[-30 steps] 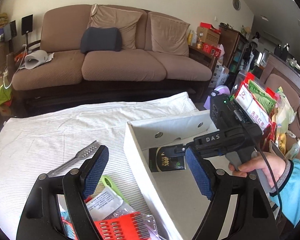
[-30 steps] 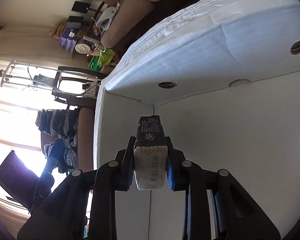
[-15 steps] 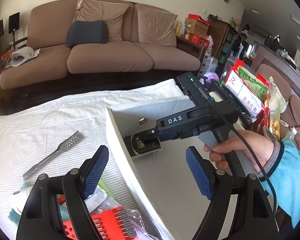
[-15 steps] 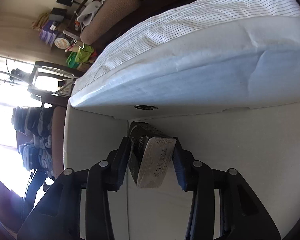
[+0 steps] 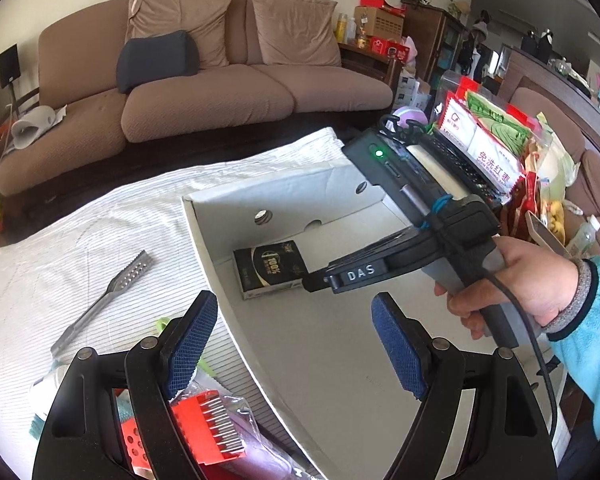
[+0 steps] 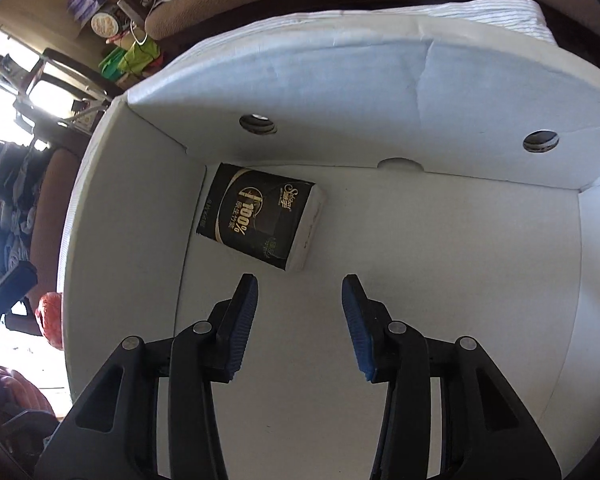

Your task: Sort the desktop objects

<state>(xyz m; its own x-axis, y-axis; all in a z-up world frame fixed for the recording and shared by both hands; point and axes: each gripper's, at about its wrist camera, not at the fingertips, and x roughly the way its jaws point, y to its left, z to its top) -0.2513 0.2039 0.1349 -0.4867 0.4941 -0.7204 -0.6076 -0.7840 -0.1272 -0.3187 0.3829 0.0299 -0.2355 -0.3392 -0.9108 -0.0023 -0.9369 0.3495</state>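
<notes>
A black tissue pack point(image 5: 270, 268) lies flat in the far left corner of the white cardboard box point(image 5: 236, 280). It also shows in the right wrist view point(image 6: 260, 222), inside the box point(image 6: 420, 80). My right gripper point(image 6: 300, 300) is open and empty, just short of the pack; in the left wrist view its body point(image 5: 356, 274) hangs over the box. My left gripper point(image 5: 292, 336) is open and empty above the box's left wall. Metal tongs point(image 5: 104, 300) and a red comb-like item point(image 5: 208, 428) in clear packaging lie on the striped cloth left of the box.
A rack of snack packets point(image 5: 496, 148) stands right of the box. A brown sofa point(image 5: 180, 92) lies beyond the table. More small items sit under my left gripper at the cloth's near edge point(image 5: 52, 384).
My right gripper opened and let go of the tissue pack, which now lies flat in the box corner. The gripper has drawn back from it. My left gripper's view shifted slightly.
</notes>
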